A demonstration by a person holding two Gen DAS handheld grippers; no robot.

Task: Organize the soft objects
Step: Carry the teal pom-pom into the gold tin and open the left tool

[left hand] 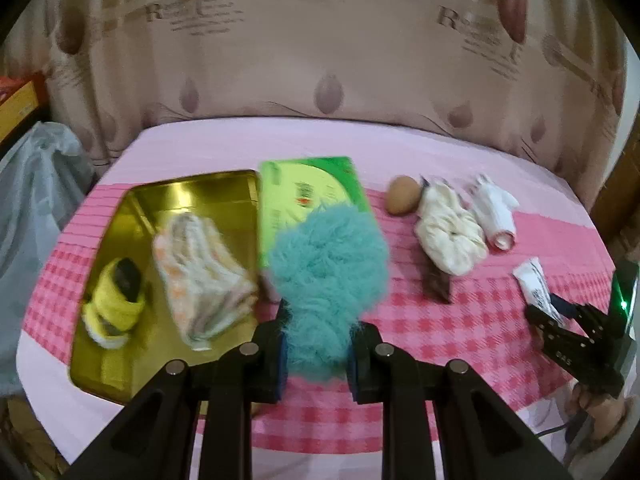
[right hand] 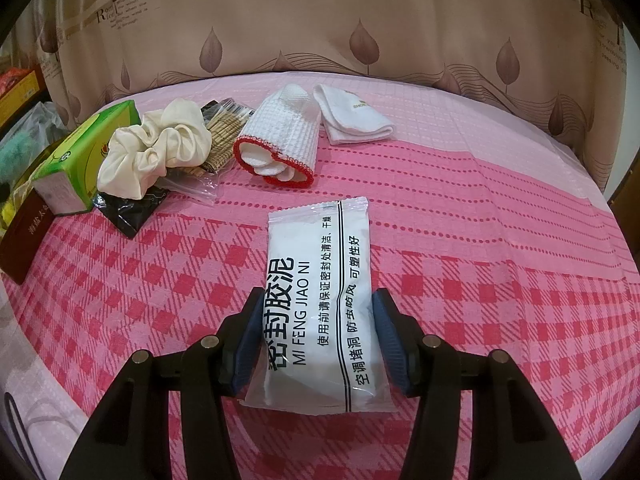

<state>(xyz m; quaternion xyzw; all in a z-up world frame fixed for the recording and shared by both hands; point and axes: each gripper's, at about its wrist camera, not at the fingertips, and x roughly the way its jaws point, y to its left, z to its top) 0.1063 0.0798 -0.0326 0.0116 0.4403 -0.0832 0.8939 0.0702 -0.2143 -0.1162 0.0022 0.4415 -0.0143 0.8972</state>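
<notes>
Scrunchie, teal and furry [left hand: 326,276], pinched between the left gripper [left hand: 316,356] pads, held up off the pink checked cloth [left hand: 460,332]; its fluff bulges out above the fingers [left hand: 272,354]. Left wrist view is motion-blurred.

From the scrunchie in that view:
- 9 o'clock: gold tray [left hand: 192,196] holding a folded patterned cloth [left hand: 204,280] and a yellow baby shoe [left hand: 114,300], shoe at the cloth's 8 o'clock, the two apart.
- 12 o'clock: green tissue box [left hand: 308,188] lying against the tray's right wall, partly hidden behind the fluff.
- 2 o'clock: brown egg [left hand: 402,195], then a cream scrunchie [left hand: 452,236] lying on a dark packet [left hand: 438,286], then a rolled white cloth [left hand: 494,212].
- 3–4 o'clock: right gripper [left hand: 560,318] at frame edge, white packet [left hand: 532,280] in its fingers.

Right wrist view: right gripper [right hand: 318,340] closed on the white sealing-putty packet [right hand: 320,304]. Both blue pads [right hand: 250,338] press its long edges, and the packet's far end lies toward 12 o'clock over the cloth.

From the packet:
- 12 o'clock: white waffle cloth with red trim [right hand: 280,136], cotton pads visible in its open end.
- 1 o'clock: folded white sock [right hand: 352,116].
- 10 o'clock: cream scrunchie, on a clear bag of cotton swabs [right hand: 220,128], tissue box beyond it.
- 9 o'clock: dark red box [right hand: 24,236].
</notes>
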